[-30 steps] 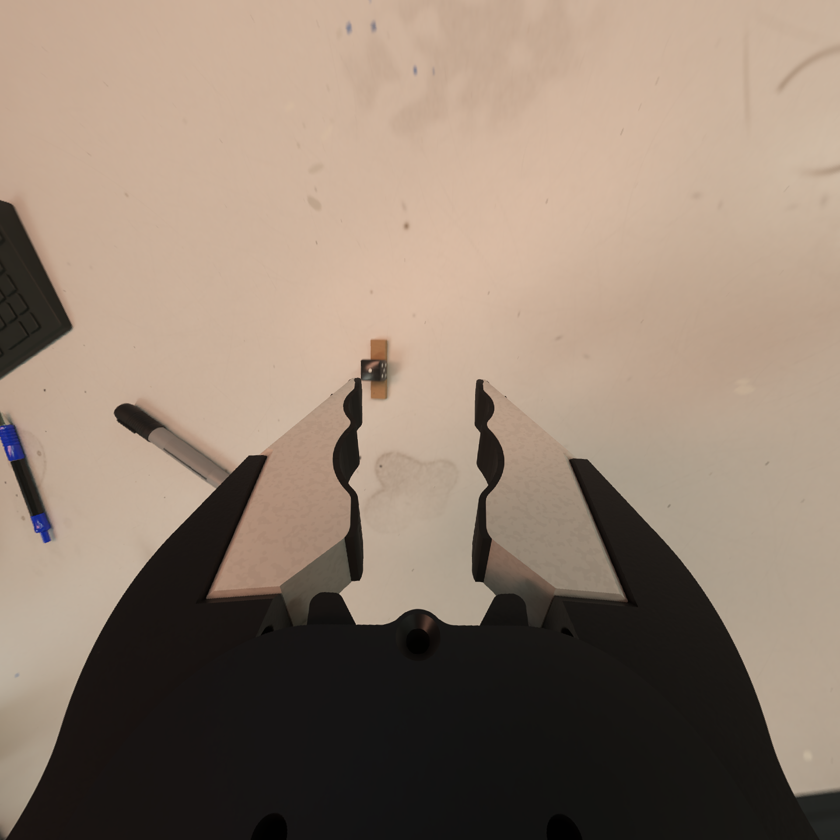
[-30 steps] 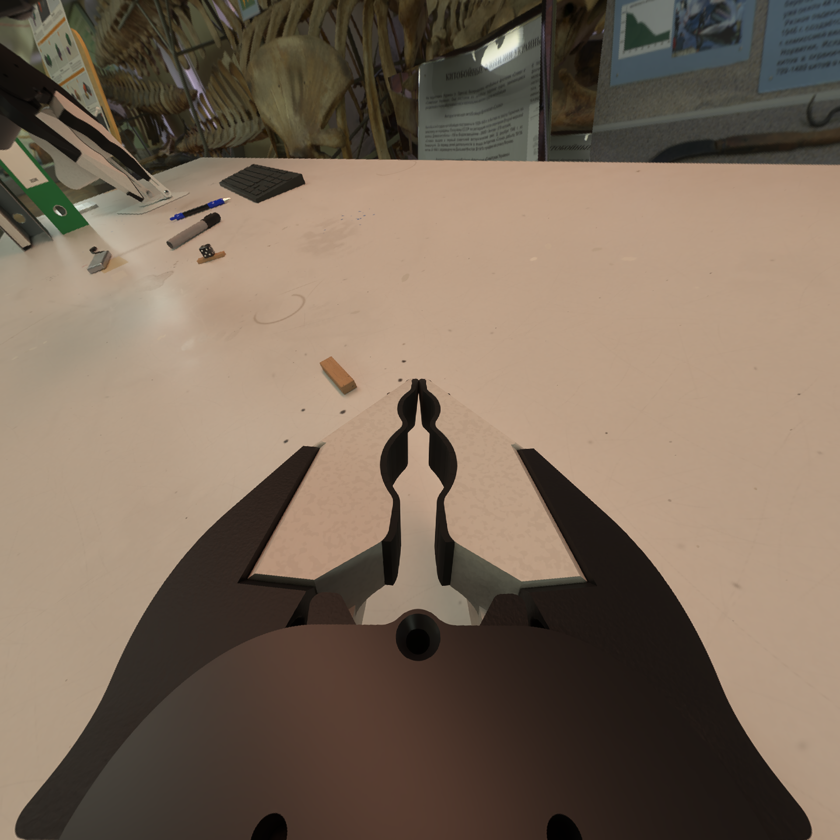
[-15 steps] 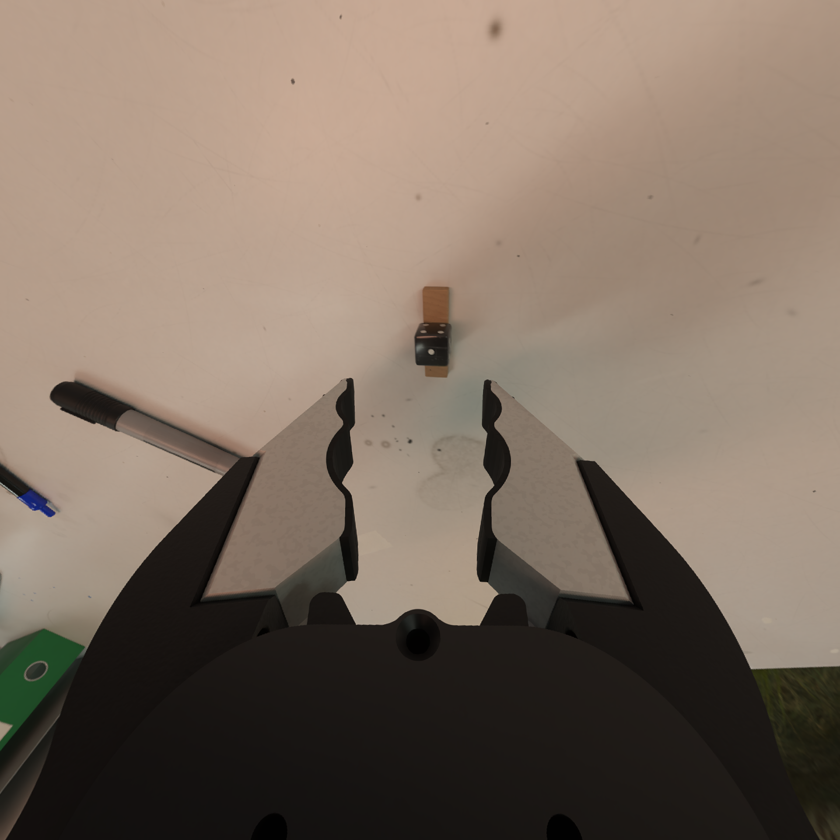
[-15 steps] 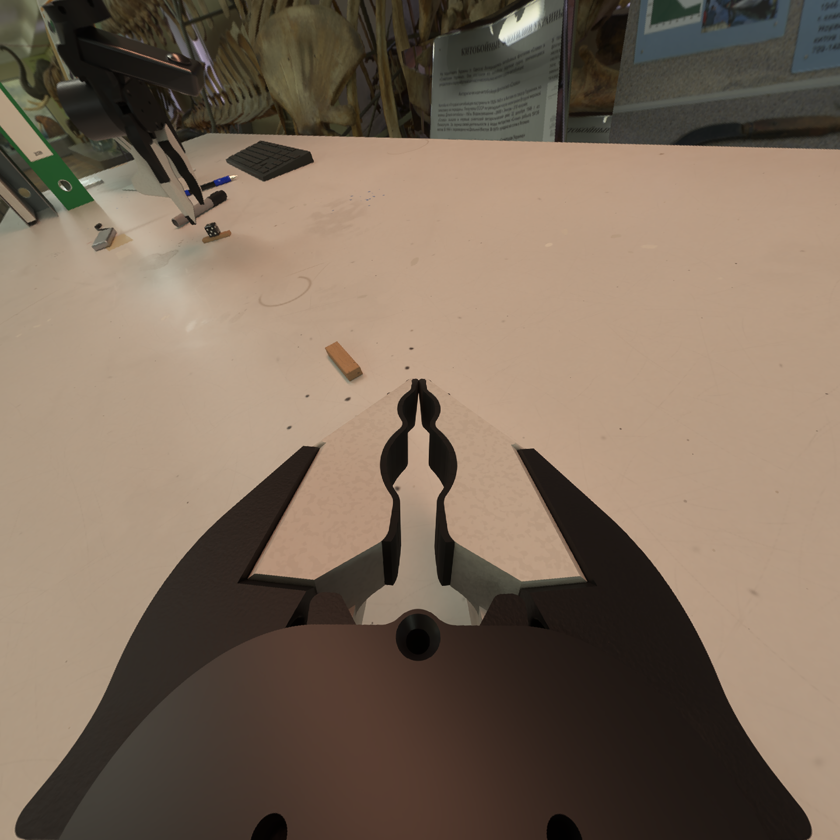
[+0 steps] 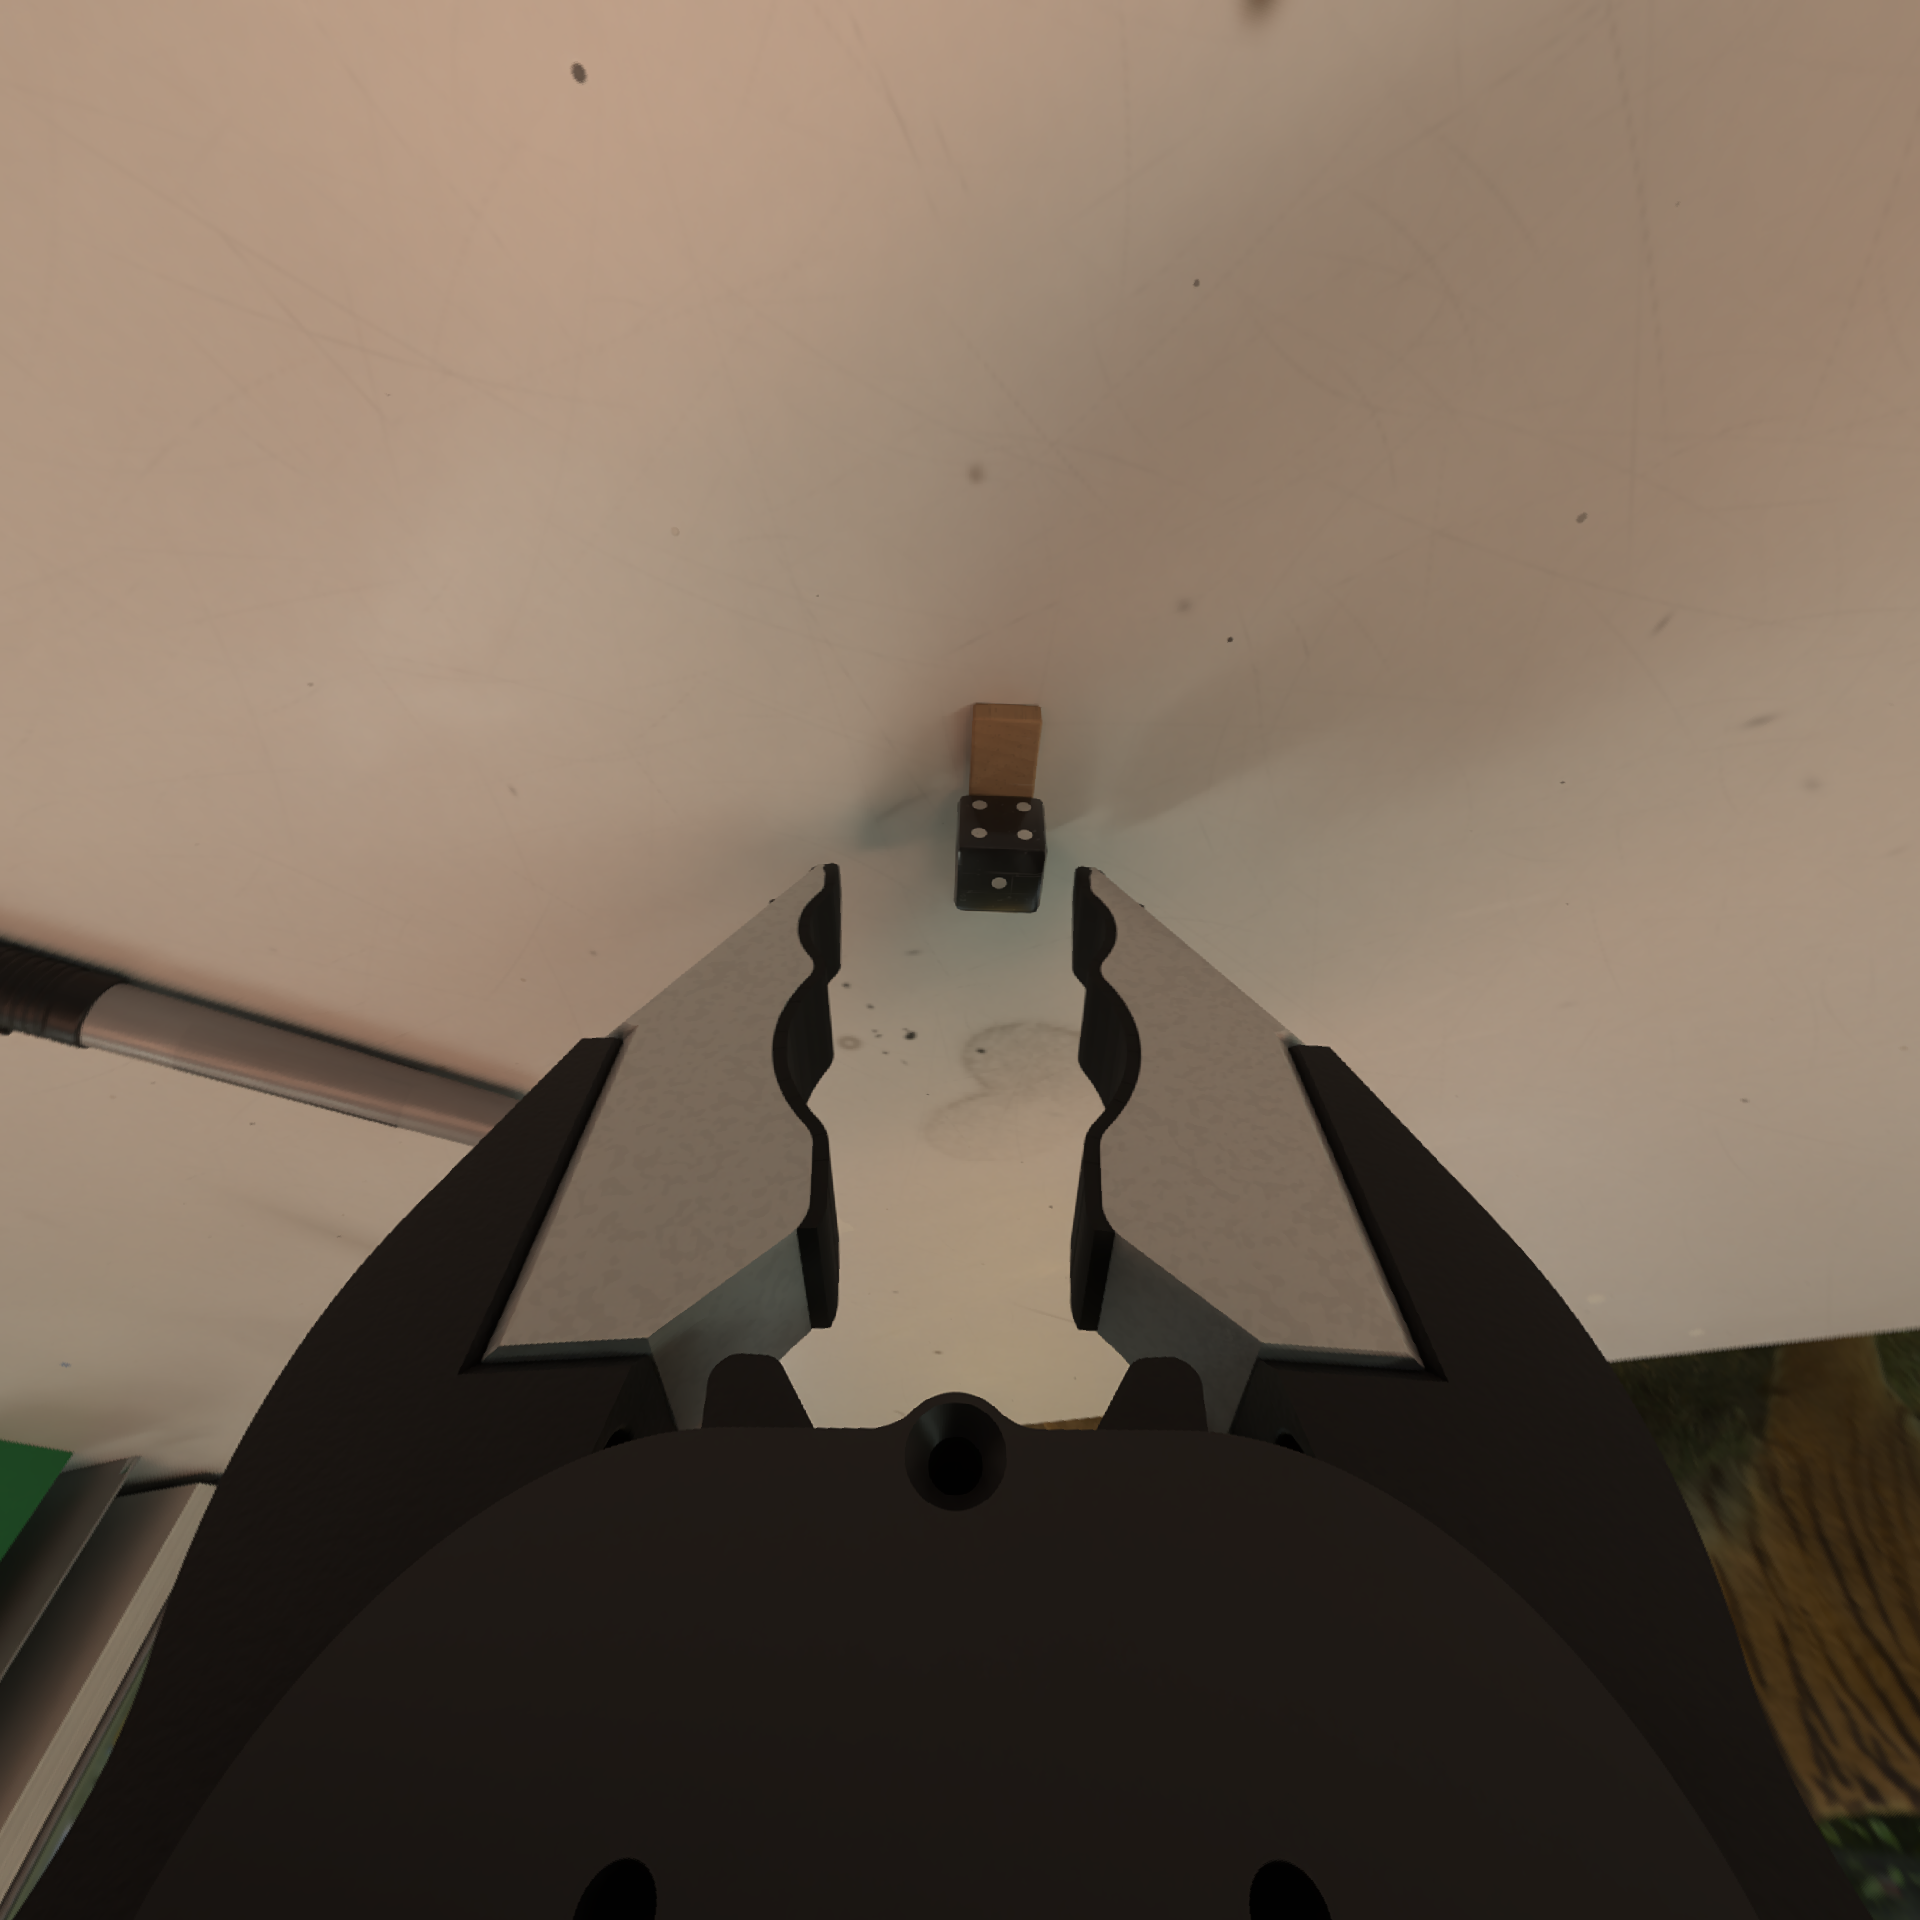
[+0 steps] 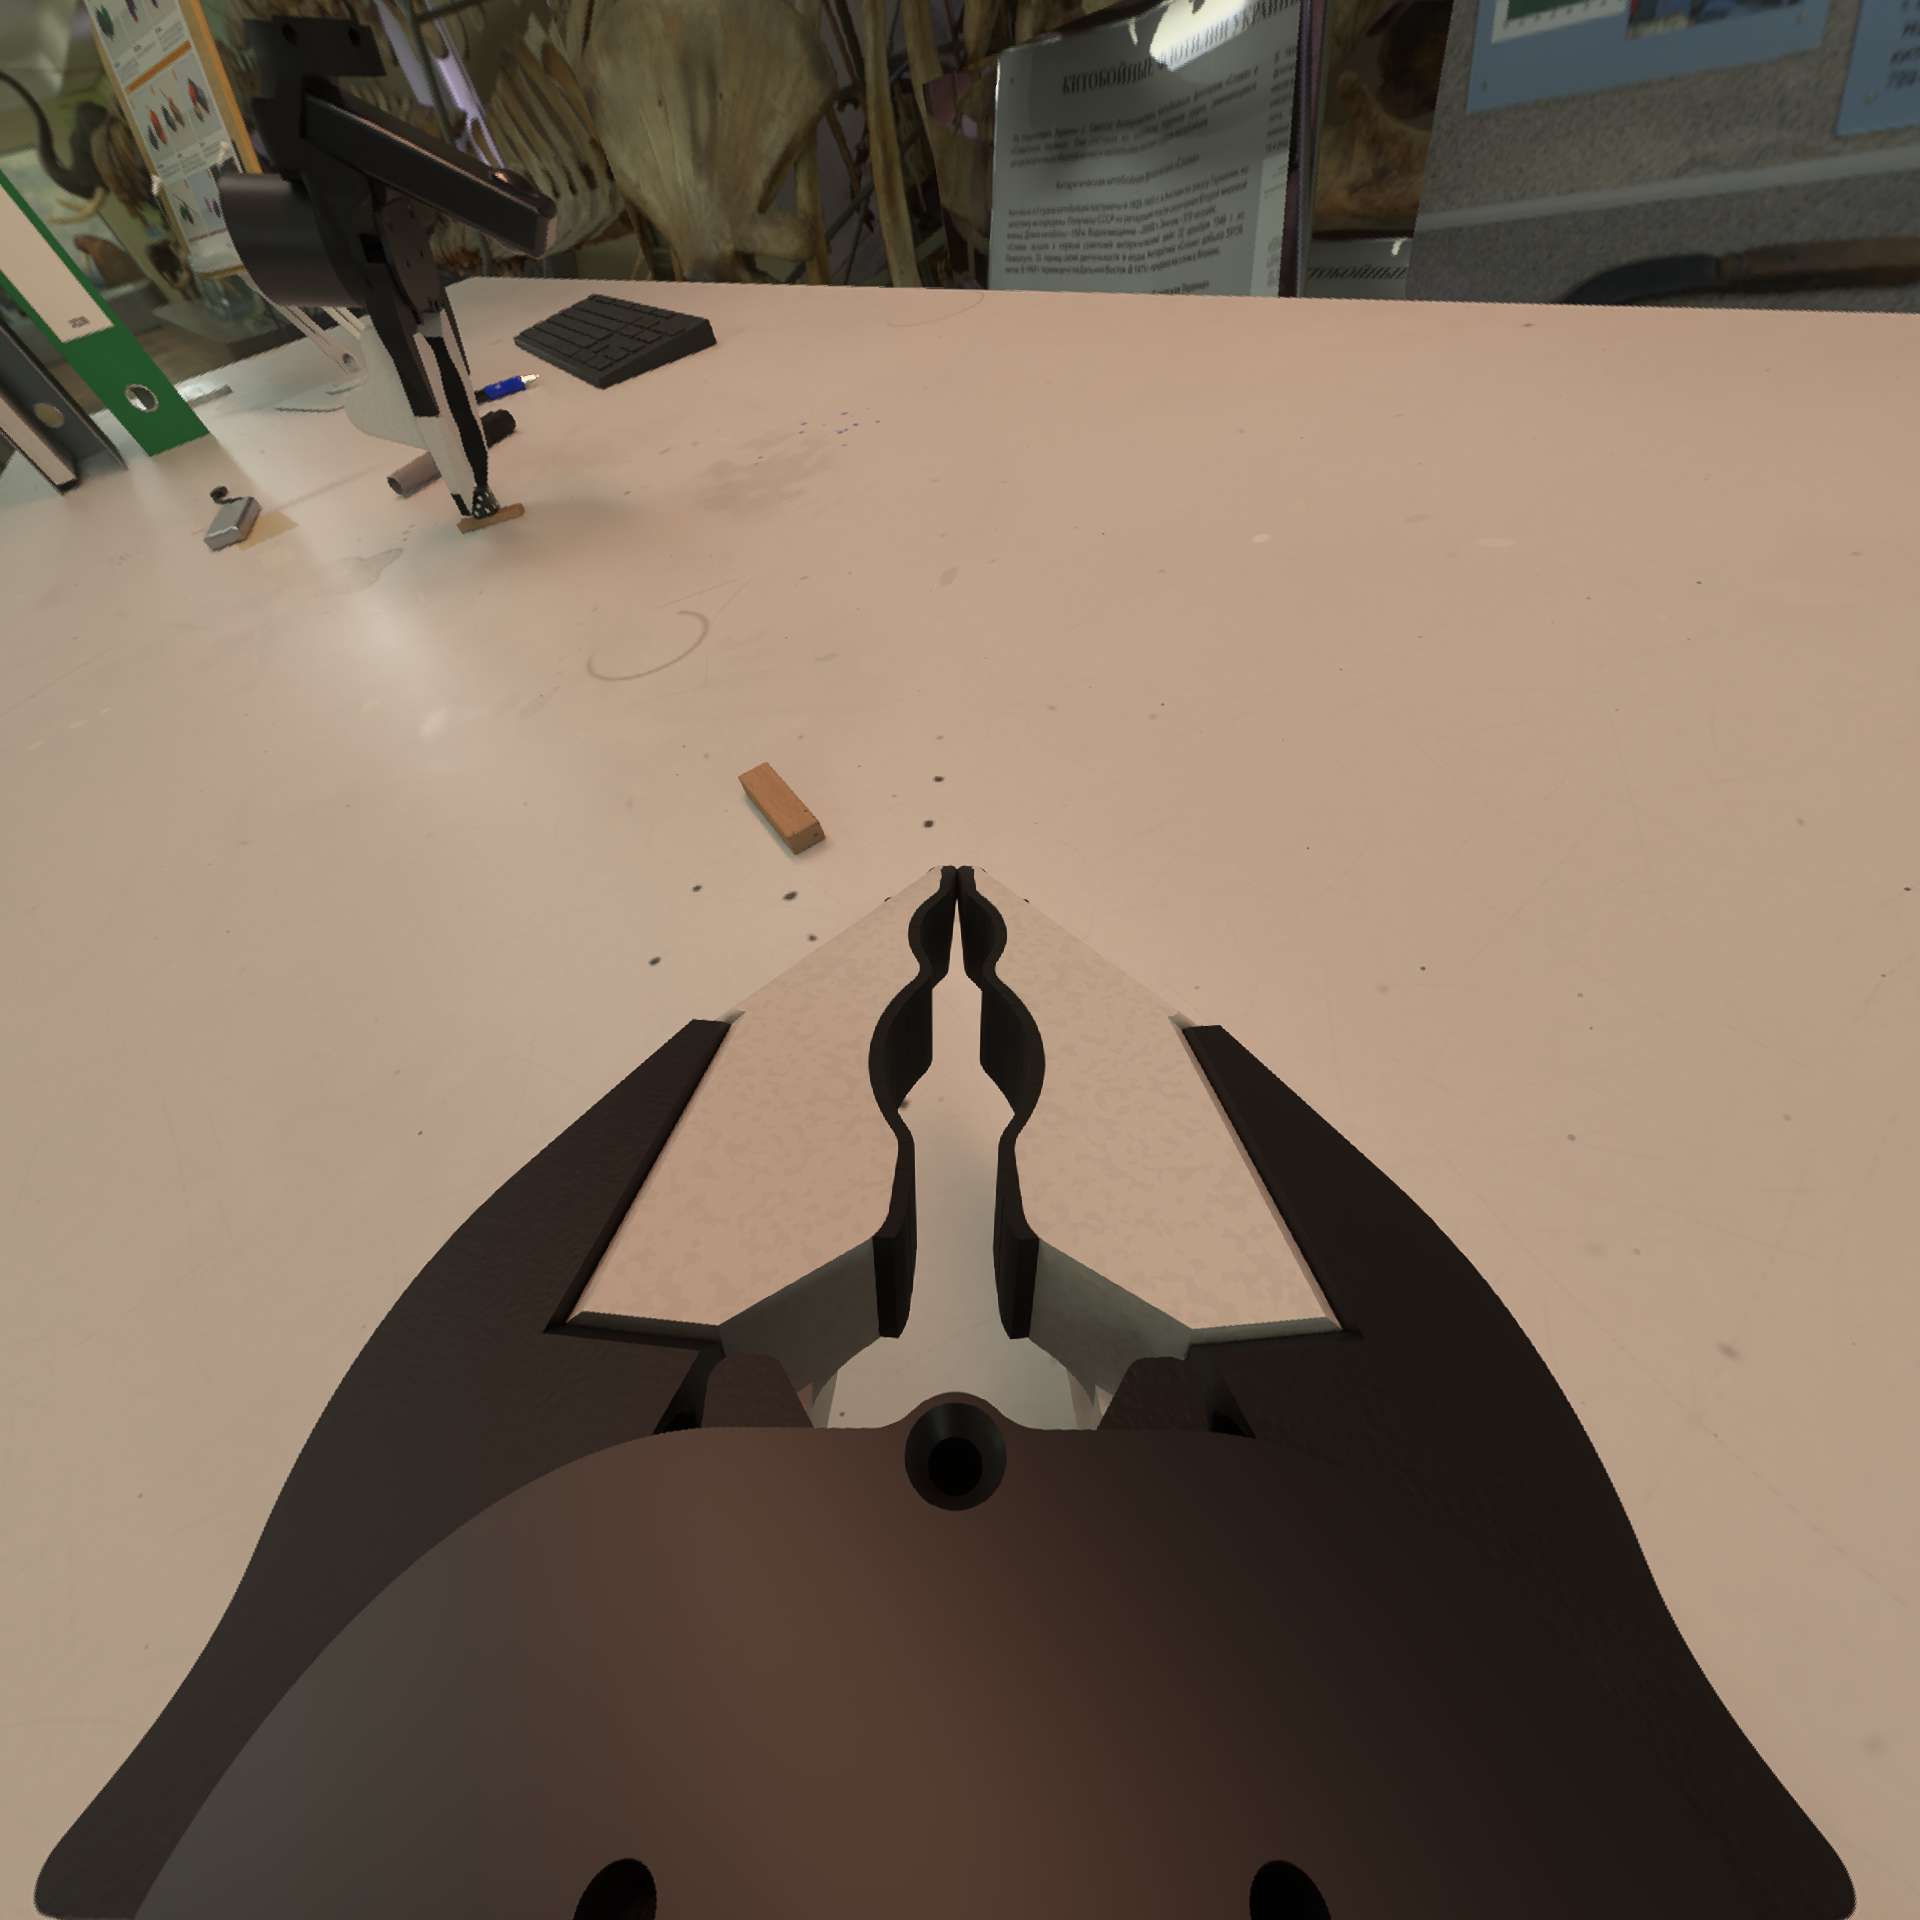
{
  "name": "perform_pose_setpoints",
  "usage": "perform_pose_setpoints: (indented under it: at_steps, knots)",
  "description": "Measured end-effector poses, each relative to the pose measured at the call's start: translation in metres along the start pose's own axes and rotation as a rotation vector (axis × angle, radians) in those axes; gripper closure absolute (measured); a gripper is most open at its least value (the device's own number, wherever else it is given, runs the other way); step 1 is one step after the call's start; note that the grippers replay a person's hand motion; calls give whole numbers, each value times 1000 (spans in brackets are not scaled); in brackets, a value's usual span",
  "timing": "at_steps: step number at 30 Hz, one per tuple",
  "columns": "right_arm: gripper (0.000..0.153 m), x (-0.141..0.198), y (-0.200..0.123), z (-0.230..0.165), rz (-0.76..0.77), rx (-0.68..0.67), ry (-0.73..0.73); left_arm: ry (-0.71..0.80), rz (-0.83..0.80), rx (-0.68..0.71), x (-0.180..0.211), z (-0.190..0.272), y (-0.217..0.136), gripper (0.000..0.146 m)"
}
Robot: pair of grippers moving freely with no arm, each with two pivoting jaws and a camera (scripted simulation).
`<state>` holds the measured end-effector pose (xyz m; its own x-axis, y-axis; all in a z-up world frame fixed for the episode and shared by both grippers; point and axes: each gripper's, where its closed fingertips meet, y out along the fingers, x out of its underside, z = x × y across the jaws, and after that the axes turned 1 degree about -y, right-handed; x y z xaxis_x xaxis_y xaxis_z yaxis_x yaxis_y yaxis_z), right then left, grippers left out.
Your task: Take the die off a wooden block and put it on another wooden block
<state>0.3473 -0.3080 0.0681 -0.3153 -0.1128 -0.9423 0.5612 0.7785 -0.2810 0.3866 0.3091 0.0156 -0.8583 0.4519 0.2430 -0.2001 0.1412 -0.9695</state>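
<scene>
A small black die (image 5: 1000, 868) with white pips sits on a thin wooden block (image 5: 1005, 762) on the pale table. My left gripper (image 5: 956, 883) is open, its fingertips just short of the die on either side. In the right wrist view the left gripper (image 6: 473, 499) points down at the die (image 6: 483, 503) on its block (image 6: 497, 516), far left. A second wooden block (image 6: 781, 807) lies bare just ahead-left of my right gripper (image 6: 956, 876), which is shut and empty above the table.
A grey-and-black marker (image 5: 239, 1049) lies left of my left gripper. A black keyboard (image 6: 615, 339), a blue pen (image 6: 506, 388), green binders (image 6: 94, 343) and a small grey metal object (image 6: 231, 522) sit at the far left. The table edge (image 5: 1662, 1340) is near on the right.
My left gripper has moved down and closer to the die, now nearly level with its fingertips. The right gripper has barely moved and stays shut.
</scene>
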Motion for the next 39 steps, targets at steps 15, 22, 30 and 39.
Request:
perform_pose_setpoints:
  at_steps: [15,22,30,39]
  knots:
    - [153,2,0,0,-11,8,-23,57,-65,64,7,10,0,130]
    - [153,-1,-1,1,5,11,-14,150,55,27,10,34,-38,130]
    - [153,-5,-3,3,25,22,-4,459,340,-99,-37,149,-142,130]
    - [153,-8,-9,12,44,64,-12,941,352,-22,-138,344,-117,130]
